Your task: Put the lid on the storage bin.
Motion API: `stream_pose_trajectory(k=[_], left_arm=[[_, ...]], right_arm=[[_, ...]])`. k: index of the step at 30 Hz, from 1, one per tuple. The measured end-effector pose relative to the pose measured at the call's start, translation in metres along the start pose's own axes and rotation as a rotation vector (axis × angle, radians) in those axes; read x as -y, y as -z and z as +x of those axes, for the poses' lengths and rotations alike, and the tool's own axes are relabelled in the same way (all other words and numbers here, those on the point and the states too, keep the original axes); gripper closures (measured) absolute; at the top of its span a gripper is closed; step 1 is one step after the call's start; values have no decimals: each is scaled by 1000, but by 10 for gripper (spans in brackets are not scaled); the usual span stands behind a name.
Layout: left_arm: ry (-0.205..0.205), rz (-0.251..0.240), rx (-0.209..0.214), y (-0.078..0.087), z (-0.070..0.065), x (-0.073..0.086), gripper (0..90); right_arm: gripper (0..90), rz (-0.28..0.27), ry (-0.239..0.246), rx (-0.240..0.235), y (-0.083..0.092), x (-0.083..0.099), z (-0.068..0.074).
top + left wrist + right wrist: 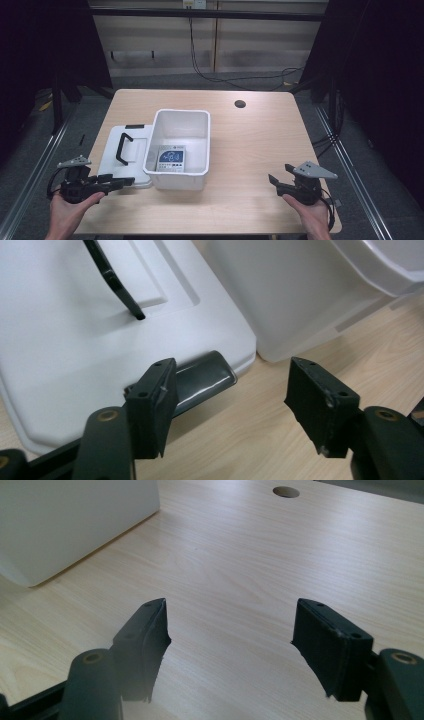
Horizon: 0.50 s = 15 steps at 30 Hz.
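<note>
A white plastic bin (181,114) stands in the middle of the wooden table, with a blue-and-white printed packet (171,159) lying flat inside it. Its white lid (112,150) rests flat on the table just left of the bin, black carry handle (121,148) facing up. My left gripper (125,181) is low at the lid's near corner, open, its jaws empty. In the left gripper view, the lid (60,355) and its dark latch (205,377) lie just beyond my left-hand jaw, and the bin wall (280,295) is farther right. My right gripper (280,174) hovers open over bare wood at the near right.
A round cable hole (240,104) sits in the tabletop behind and right of the bin. In the right gripper view, the bin (65,520) is at the upper left and the hole (286,491) is far ahead. Cables lie on the floor behind the table.
</note>
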<state>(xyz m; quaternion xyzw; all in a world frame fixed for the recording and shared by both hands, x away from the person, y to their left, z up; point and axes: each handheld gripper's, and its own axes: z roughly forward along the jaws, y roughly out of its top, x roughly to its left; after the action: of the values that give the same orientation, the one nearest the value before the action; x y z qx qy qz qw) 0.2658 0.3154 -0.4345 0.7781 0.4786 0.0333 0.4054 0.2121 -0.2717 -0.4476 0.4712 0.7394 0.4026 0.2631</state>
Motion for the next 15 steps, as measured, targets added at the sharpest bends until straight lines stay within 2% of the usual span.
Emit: stream_pose_trajectory(k=[2, 3, 4, 5, 6, 7, 9, 11, 12, 13, 15], left_arm=[[18, -8, -4, 0, -1, 0, 374], [18, -8, -4, 0, -1, 0, 410], [49, -14, 12, 1, 0, 0, 437], [49, -14, 12, 1, 0, 0, 424], [66, -17, 14, 2, 0, -1, 424], [54, -14, 18, 2, 0, -2, 425], [60, -10, 18, 3, 0, -2, 441], [37, -17, 15, 3, -2, -3, 441], [24, -22, 27, 4, -3, -4, 448], [14, -25, 23, 4, -4, -4, 512], [-45, -34, -37, 4, -9, -7, 493]], right_arm=[[300, -8, 1, -2, 1, 0, 2], [300, -13, -2, 0, 2, -1, 2], [301, -17, -10, -4, 3, -1, 3], [301, -17, -10, -4, 3, -1, 3], [301, -15, -25, -12, 4, -1, 3], [300, -16, -33, -11, 6, -2, 4], [300, -15, -38, -14, 6, -3, 5], [300, -15, -42, -22, 6, -3, 5], [291, -14, -47, -21, 6, -3, 5], [278, -12, -58, -19, 5, -2, 5], [277, -9, -66, -20, 5, -2, 4]])
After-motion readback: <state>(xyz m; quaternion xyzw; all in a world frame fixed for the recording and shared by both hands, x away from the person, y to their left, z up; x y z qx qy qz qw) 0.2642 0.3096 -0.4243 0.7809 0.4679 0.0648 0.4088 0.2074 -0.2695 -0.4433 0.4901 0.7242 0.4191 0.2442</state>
